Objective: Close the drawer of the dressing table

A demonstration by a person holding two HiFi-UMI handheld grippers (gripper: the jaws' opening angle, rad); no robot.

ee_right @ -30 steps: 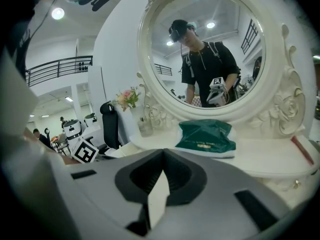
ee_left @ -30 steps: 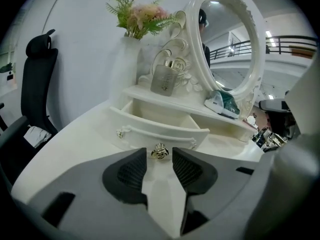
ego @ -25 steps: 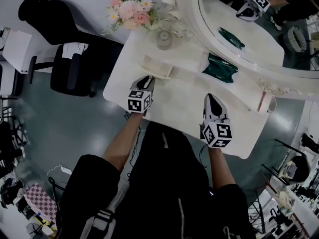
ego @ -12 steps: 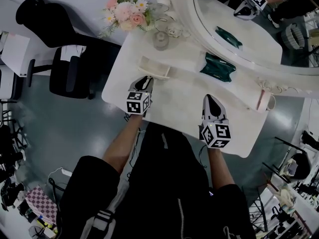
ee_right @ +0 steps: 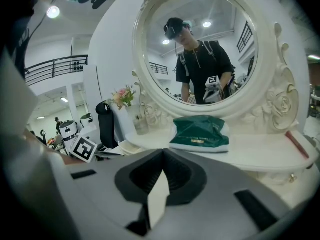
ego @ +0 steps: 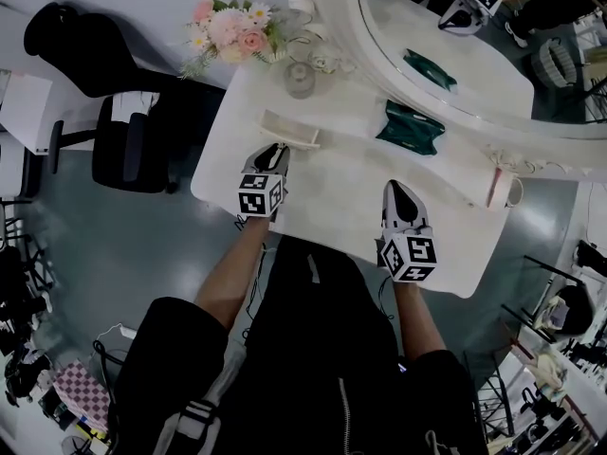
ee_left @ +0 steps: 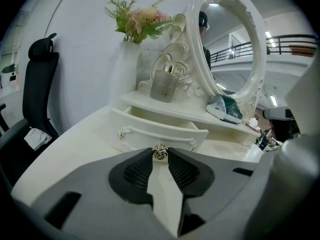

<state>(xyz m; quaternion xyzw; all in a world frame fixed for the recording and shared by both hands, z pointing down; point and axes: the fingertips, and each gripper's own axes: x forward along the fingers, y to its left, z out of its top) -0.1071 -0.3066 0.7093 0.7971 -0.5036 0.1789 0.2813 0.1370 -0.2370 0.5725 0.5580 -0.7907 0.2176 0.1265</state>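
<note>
The white dressing table [ego: 332,183] has a small drawer [ego: 289,131] pulled out from under its raised shelf at the left. In the left gripper view the drawer front [ee_left: 150,133] faces me, with a rose-shaped metal knob [ee_left: 159,153] at its middle. My left gripper [ee_left: 160,154] is shut on that knob, its tips pinching it from both sides; in the head view this gripper [ego: 276,150] sits at the drawer's front. My right gripper [ego: 397,186] hovers over the tabletop's middle right, away from the drawer. Its jaws [ee_right: 163,154] are shut on nothing.
A green pouch [ego: 410,128] lies on the shelf below the oval mirror [ego: 446,55]. A glass bottle [ego: 299,79] and a flower vase [ego: 226,28] stand at the back left. A mug [ego: 503,192] stands at the far right. A black office chair [ego: 114,112] is left of the table.
Neither gripper has moved and the drawer stands as far out as before. Only the head view has drifted a little.
</note>
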